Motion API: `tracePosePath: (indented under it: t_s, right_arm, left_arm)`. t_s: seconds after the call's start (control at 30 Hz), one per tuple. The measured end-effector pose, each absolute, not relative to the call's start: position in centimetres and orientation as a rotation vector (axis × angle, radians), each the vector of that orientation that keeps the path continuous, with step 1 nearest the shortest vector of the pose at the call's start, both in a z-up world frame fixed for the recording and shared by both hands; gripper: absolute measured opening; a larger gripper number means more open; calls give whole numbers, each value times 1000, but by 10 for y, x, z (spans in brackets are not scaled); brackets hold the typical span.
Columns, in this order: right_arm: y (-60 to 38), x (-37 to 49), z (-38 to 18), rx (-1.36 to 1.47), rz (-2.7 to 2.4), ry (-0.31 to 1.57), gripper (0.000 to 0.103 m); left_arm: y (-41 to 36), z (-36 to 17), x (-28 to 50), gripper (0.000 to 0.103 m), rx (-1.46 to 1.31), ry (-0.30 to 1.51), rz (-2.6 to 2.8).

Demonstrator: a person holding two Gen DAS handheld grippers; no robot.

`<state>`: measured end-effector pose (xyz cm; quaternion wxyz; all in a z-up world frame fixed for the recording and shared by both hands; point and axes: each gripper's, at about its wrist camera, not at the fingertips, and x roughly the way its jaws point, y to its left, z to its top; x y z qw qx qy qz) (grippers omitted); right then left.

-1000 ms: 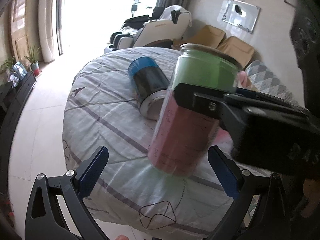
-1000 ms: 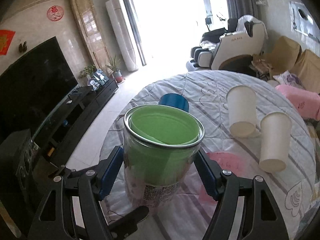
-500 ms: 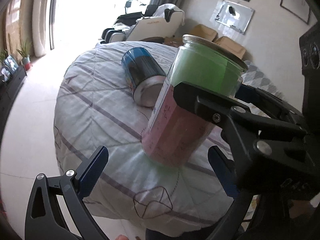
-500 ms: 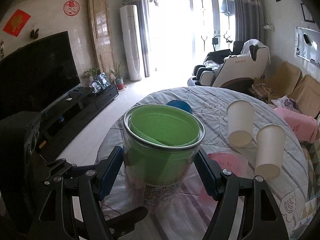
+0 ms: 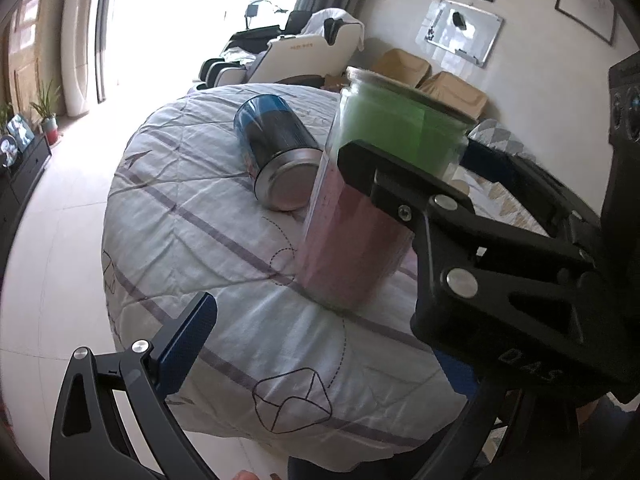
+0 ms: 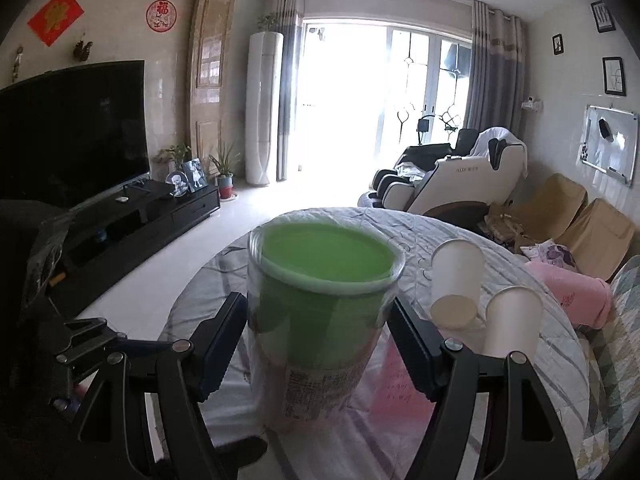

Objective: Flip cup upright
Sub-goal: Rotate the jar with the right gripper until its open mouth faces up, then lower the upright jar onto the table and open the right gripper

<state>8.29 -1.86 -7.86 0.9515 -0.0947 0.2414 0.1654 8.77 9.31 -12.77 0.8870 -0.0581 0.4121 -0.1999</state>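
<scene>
The round table (image 5: 208, 216), draped in a pale quilted cloth with grey stripes and line drawings, fills the middle of the left wrist view, its lower right hidden behind the right gripper's black frame. In the right wrist view a television (image 6: 72, 132) takes the left side and a massage chair (image 6: 456, 172) sits right of centre by the bright window.

The cup (image 6: 320, 320), a clear tumbler with a green lining and a pink lower wrap, stands mouth-up at frame centre on the table near its edge, blurred; whether its base fully rests on the cloth is hard to tell. The right gripper (image 6: 320, 344) has its blue pads against the cup's two sides, holding it.

The left gripper (image 5: 320, 344) is spread wide with nothing between its fingers; its right finger is mostly covered.

A blue can (image 5: 276, 152) lies on its side just behind the cup, above centre. Two white paper cups (image 6: 456, 280) stand upside down right of centre.
</scene>
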Motion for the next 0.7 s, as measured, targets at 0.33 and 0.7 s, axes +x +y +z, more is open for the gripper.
tracePosePath:
  t_s: [0.33, 0.7]
  right_arm:
    - [-24, 79, -82, -175, 386, 519, 74]
    - [-34, 79, -81, -140, 398, 536, 75]
  left_arm:
    - [87, -128, 85, 101, -85, 866, -394]
    - [75, -119, 84, 101, -63, 857, -384]
